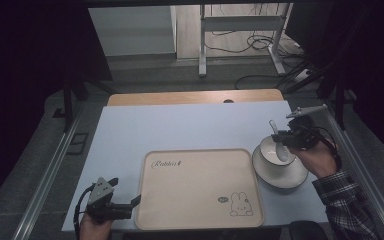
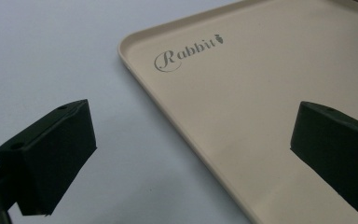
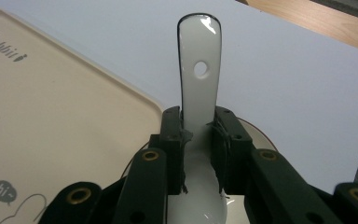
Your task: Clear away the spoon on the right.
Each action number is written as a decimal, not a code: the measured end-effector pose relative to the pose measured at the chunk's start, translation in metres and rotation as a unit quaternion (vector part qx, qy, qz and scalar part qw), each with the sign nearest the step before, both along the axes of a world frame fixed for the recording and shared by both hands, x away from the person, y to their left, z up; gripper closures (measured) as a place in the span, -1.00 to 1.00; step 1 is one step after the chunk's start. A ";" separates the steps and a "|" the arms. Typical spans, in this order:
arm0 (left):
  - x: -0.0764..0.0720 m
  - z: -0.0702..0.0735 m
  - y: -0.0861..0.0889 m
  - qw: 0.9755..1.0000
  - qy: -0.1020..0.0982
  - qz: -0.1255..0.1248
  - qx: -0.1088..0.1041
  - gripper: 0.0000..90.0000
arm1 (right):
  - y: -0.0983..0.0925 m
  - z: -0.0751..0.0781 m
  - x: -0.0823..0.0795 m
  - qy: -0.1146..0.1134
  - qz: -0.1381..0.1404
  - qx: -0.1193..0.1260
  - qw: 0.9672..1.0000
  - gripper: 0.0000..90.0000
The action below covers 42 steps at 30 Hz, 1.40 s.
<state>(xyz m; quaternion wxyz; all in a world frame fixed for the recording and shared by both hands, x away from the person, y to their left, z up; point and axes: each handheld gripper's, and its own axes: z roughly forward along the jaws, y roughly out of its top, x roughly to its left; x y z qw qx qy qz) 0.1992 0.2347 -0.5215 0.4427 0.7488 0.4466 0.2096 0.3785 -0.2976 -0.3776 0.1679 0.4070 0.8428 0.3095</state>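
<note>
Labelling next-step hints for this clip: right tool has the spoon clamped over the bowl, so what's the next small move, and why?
Probably lift the right tool straight up a little. Its jaws are shut on the white spoon, whose scoop end sits in the bowl on the plate. Raising first should clear the bowl rim before any carry toward the beige tray. The left tool is open beside the tray.

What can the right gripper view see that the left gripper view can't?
The right gripper view has the white spoon pinched in its claw, a hole in the spoon's handle, the bowl's rim behind the jaws, a wooden strip, and the bunny drawing with a "hi" bubble.

The left gripper view has an open, empty claw, one jaw over the table, one over the tray.

Both show the beige tray with the word "Rabbit" and the pale table.
</note>
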 end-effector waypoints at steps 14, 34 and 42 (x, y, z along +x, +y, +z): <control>-0.001 0.000 -0.001 1.000 -0.002 -0.002 0.000 -1.00 | 0.017 0.021 -0.023 -0.001 0.028 0.013 1.000 0.68; -0.001 0.001 0.000 1.000 -0.005 0.001 -0.001 -1.00 | 0.061 0.008 -0.055 0.041 0.079 -0.006 0.996 0.68; -0.001 0.001 0.000 1.000 -0.005 0.001 -0.001 -1.00 | 0.077 -0.010 -0.061 0.067 0.095 -0.021 0.993 0.68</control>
